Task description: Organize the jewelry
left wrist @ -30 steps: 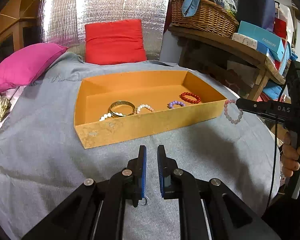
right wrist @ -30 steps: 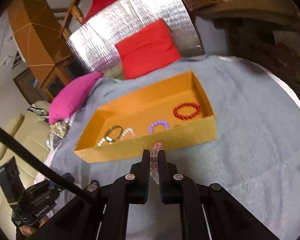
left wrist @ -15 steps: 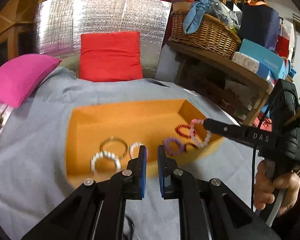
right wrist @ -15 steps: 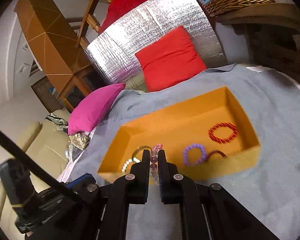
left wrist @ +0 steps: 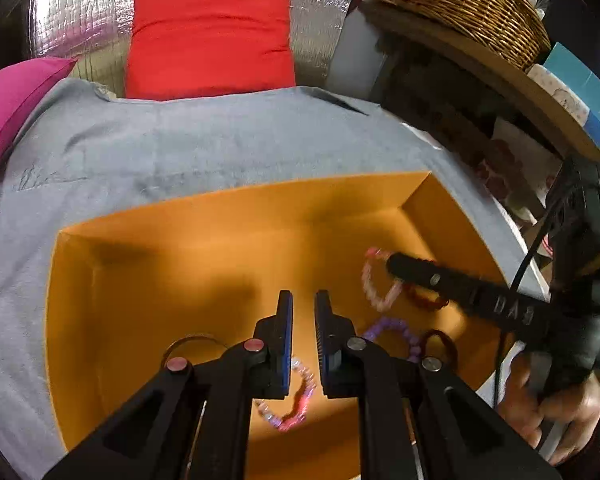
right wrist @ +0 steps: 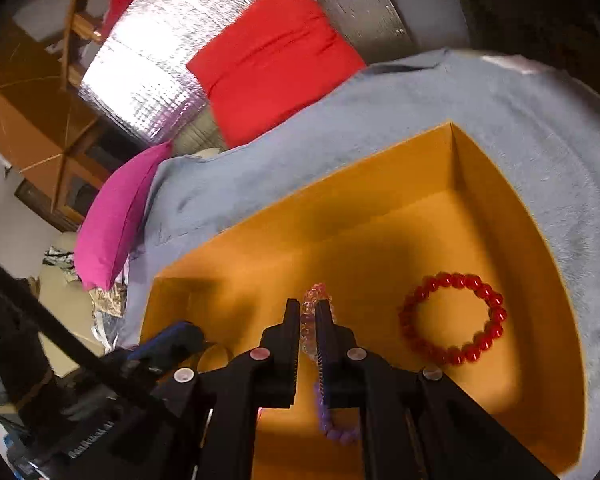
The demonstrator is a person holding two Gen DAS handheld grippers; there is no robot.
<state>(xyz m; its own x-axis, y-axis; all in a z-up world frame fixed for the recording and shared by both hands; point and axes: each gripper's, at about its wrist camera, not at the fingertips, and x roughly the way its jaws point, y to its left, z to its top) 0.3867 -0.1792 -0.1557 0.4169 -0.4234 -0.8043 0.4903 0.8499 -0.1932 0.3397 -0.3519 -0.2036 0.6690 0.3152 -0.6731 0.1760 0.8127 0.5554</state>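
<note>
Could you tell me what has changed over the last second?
The right gripper carried the pale pink bracelet from outside the orange tray to above its floor, still clamped. The left gripper advanced over the tray, empty. The red bracelet stayed put.

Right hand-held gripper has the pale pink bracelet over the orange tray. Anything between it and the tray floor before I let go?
Nothing visible blocks it. The pale pink bracelet hangs from the right hand-held gripper above bare floor of the orange tray; the red bracelet lies to its right, the purple bracelet nearer the camera.
</note>
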